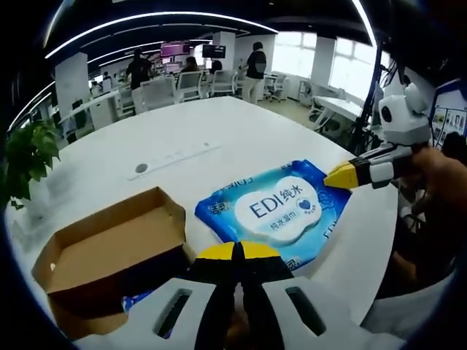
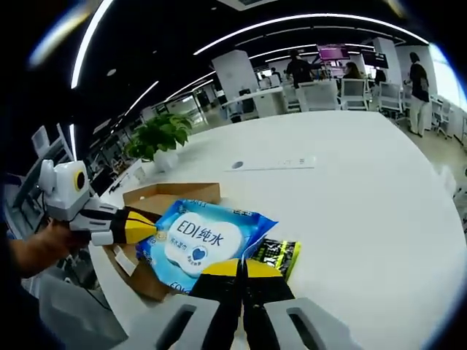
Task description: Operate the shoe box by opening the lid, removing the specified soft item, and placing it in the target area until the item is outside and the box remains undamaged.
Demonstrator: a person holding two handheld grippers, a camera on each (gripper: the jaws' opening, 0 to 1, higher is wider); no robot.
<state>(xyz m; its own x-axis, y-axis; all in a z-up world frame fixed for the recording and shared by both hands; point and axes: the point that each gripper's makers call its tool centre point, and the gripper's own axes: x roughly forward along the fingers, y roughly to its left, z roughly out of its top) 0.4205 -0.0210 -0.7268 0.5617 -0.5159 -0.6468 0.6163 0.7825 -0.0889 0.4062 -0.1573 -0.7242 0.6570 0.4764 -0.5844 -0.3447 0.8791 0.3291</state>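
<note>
Wipes (image 1: 281, 211) in a blue pack with a white label lie flat on the white table (image 1: 219, 138), just beside the open cardboard shoe box (image 1: 109, 255). In the left gripper view the pack sits right of the box, outside it, and the left gripper (image 1: 239, 251) points at the pack's near edge with its yellow-tipped jaws pressed together; whether they pinch the edge of the pack cannot be told. The right gripper (image 1: 343, 176) comes in from the right of that view, its yellow tips closed at the pack's far corner, seemingly touching it.

In the right gripper view the same pack (image 2: 201, 240) partly overlaps the box (image 2: 171, 195), whose brown flap stands open behind it. The right gripper (image 2: 241, 268) has its jaws drawn together at the pack's edge, and the left gripper (image 2: 146, 226) reaches in from the left with a hand (image 2: 44, 248) behind it. A small black and green packet (image 2: 277, 255) lies just beside the wipes on the table. A potted plant (image 2: 160, 135) stands farther back, and people and white chairs are well beyond the table.
</note>
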